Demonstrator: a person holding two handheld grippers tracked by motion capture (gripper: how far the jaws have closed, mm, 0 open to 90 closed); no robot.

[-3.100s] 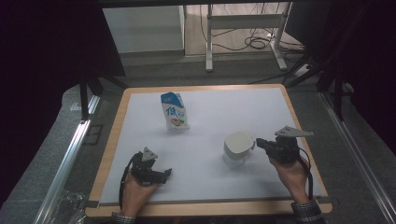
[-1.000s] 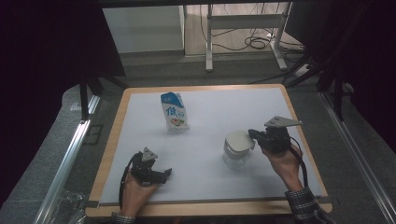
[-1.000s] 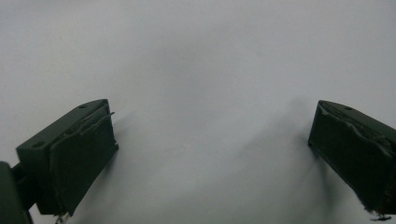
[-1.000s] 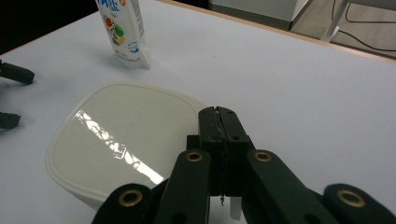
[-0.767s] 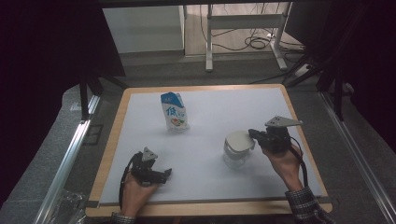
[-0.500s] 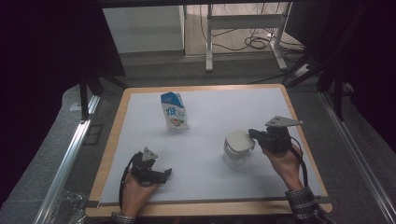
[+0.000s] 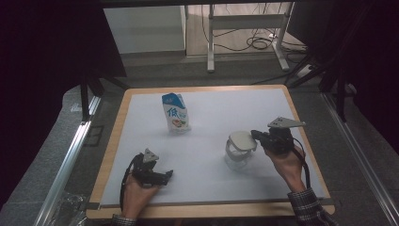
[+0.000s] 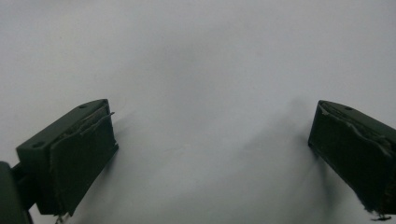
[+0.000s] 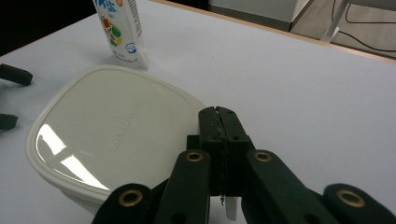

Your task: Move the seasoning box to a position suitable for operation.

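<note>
Right now what matters is that the lidded container (image 7: 237, 151) lies directly ahead of my right gripper (image 7: 258, 135), on the right half of the counter (image 7: 207, 188), with its near-side rim at my fingertips; the left gripper (image 7: 165, 176) sits well apart, low on the left, so the right hand is plainly the nearer one; from the right gripper view the white lid (image 9: 112, 126) spreads out to the left and forward of the fingers (image 9: 233, 133), a rounded square with no real long axis, tilted a little toward me; those fingers are pressed together with no gap between the pads, and a thin white edge pokes out beneath them, so I judge they are pinching a tab or lip of the lid at its corner, though the contact itself is partly hidden; any peel would, I think, have to go up and back toward my hand, away from the milk carton (image 7: 175, 113) standing upright farther off to the left; the left gripper's fingers (image 8: 79, 154) are spread wide over bare white counter, holding nothing.
</note>
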